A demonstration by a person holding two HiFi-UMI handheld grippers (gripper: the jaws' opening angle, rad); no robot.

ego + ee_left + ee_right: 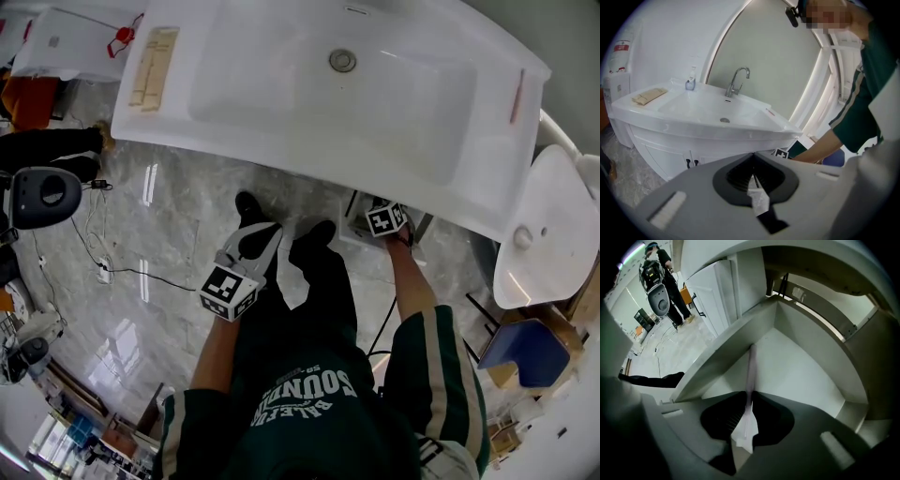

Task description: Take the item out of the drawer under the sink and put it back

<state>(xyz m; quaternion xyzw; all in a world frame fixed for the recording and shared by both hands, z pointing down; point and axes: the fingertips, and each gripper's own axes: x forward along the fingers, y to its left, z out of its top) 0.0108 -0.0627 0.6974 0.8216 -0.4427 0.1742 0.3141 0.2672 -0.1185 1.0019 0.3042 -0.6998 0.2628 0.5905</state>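
One thin pink item (751, 365), seemingly pinched by right gripper (749, 397), inside drawer (801, 369).

Faucet (737, 82) behind drain (724, 120), drawer (801, 371) under sink (661, 115)

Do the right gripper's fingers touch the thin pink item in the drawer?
Touching. Right gripper view: the right gripper pinches the thin pink item, no gap.
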